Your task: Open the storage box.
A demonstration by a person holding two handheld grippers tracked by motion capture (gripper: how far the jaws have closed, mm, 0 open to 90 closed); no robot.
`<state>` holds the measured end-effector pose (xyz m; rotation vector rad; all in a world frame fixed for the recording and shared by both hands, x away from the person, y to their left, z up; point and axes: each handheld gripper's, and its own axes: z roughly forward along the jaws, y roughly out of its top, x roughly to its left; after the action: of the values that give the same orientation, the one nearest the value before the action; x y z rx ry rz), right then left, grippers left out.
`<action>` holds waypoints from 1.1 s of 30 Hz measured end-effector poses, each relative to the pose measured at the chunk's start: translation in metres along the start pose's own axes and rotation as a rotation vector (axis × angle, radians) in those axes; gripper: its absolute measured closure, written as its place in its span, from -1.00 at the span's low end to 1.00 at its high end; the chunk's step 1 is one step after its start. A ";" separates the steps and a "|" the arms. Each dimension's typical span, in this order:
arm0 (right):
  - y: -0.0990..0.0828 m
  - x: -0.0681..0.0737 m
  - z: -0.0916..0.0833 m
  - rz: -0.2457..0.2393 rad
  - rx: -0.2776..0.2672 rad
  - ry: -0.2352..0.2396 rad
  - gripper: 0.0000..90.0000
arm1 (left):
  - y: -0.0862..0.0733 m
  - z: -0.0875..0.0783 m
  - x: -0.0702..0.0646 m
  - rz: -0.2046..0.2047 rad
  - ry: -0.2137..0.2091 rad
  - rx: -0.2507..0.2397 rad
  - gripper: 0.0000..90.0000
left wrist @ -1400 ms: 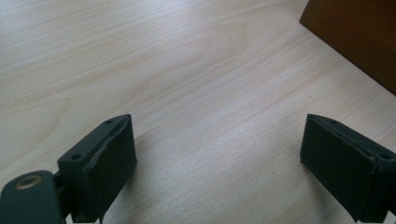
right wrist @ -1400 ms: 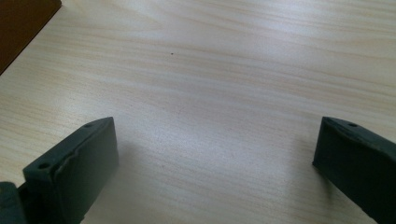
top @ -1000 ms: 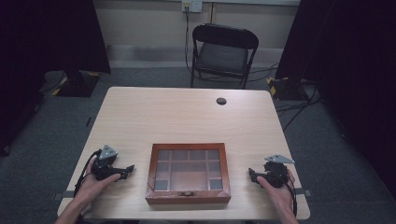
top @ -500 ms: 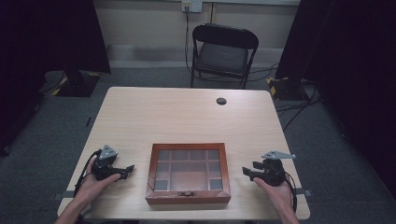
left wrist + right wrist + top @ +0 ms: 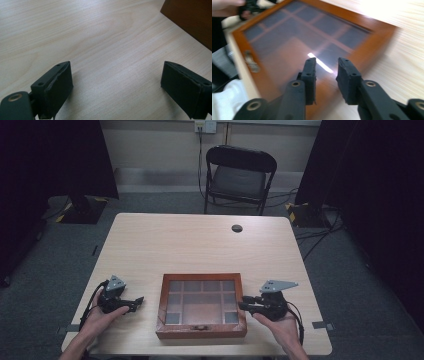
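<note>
wooden glass-lidded box (image 5: 201, 305), right gripper (image 5: 243, 305) closing beside it, nothing gripped

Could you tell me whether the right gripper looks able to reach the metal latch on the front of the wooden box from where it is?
Probably yes. The right gripper hangs at the wooden box's right edge, nothing lies between it and the latch, and its jaws, just closing, hold nothing.

**Where everything sits on the table**

The box (image 5: 201, 306) sits on the table (image 5: 200, 245) at the near edge, about centered. Left gripper (image 5: 131, 303) is just left of it, right gripper (image 5: 243, 306) at its right side. A small round thing (image 5: 237, 228) lies far back, with a chair (image 5: 239, 177) behind the table.
</note>
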<state>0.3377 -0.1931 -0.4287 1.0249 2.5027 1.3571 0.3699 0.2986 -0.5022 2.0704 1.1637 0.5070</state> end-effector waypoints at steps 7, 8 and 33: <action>0.018 0.023 0.021 -0.089 0.002 0.134 0.68 | 0.000 0.000 0.000 0.001 -0.001 0.002 -0.79; 0.020 0.026 0.025 -0.099 -0.002 0.146 0.69 | 0.000 0.000 0.000 0.002 -0.001 0.003 -0.79; 0.018 0.067 0.067 -0.225 0.123 0.352 0.75 | 0.001 0.001 0.003 -0.014 0.015 0.004 -0.80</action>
<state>0.3226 -0.0990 -0.4403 0.5337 2.8766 1.4344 0.3726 0.3009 -0.5022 2.0637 1.1881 0.5145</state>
